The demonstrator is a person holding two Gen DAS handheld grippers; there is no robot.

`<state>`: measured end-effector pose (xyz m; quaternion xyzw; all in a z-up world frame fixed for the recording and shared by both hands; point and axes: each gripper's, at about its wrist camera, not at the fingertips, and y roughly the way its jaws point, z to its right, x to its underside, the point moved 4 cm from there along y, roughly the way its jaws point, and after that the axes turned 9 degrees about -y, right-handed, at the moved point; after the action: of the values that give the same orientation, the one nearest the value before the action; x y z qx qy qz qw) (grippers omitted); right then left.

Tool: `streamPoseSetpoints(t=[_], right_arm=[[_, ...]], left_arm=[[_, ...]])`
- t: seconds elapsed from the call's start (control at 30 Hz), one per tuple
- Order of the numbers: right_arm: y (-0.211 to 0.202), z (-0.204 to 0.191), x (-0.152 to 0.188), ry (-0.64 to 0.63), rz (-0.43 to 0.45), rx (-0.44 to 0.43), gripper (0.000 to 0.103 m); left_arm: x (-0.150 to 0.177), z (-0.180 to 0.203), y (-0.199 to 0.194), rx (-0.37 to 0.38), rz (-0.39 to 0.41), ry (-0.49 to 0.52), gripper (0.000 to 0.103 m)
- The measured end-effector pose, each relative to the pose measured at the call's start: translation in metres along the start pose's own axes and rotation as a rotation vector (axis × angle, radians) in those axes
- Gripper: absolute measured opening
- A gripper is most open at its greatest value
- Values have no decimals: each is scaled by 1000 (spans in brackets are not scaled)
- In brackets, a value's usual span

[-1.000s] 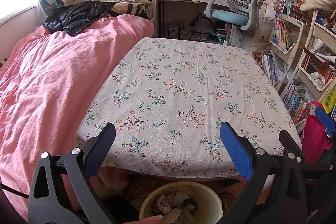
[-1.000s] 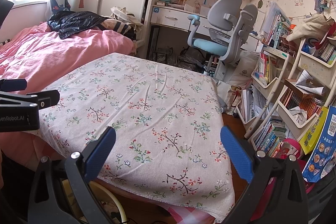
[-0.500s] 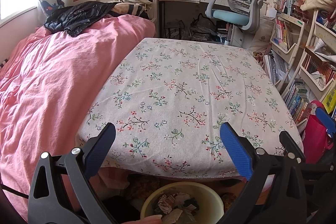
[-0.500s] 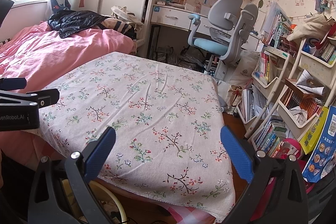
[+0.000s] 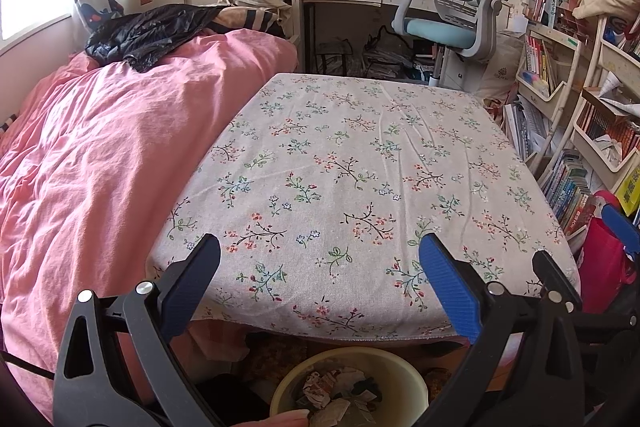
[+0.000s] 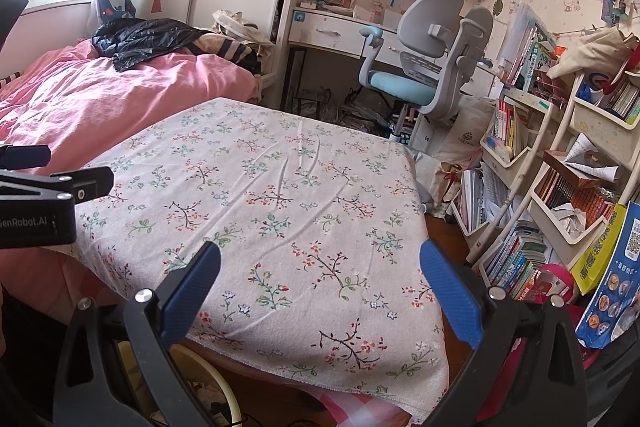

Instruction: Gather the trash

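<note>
Left wrist view: the left gripper (image 5: 320, 279) hangs with its jaws spread wide and nothing between them, poised over the near edge of a table draped in a floral cloth (image 5: 352, 163). Just below that edge, on the floor, stands a pale yellow bin (image 5: 404, 377) already holding crumpled paper scraps (image 5: 340, 393), with what looks like a fingertip at its near rim. No loose scrap shows on the cloth, and a pink bedspread (image 5: 100, 163) lies beside the table to the left. Right wrist view: the right gripper (image 6: 320, 287) is likewise spread and empty, aimed across the same cloth toward a grey-and-blue desk chair (image 6: 424, 67) and crowded bookshelves (image 6: 560, 167). The body of the left gripper juts in at the frame's left edge, and only a curve of the bin's rim (image 6: 224, 375) peeks out beneath the table. Judging from this, the tabletop appears cleared and the collecting is at or near its end. Doing the step well would likely mean scanning the cloth's folds and the floor around the bin for stray bits, keeping both grippers spread until one is found, then pinching it at its bulk and releasing it well inside the rim.
</note>
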<state>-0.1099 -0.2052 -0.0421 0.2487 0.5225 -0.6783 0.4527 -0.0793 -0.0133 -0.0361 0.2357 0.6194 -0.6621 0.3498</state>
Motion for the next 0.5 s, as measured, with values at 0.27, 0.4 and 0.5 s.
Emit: streamPoseSetpoints(t=[0.27,0.4,0.5], right_arm=[[0,0,0,0,-1,0,96],[0,0,0,-1,0,0,96],[0,0,0,0,-1,0,96]], left_arm=[[0,-1,0,-1,-1,0,96],[0,1,0,0,-1,0,96],[1,2,0,-1,0,0,96]])
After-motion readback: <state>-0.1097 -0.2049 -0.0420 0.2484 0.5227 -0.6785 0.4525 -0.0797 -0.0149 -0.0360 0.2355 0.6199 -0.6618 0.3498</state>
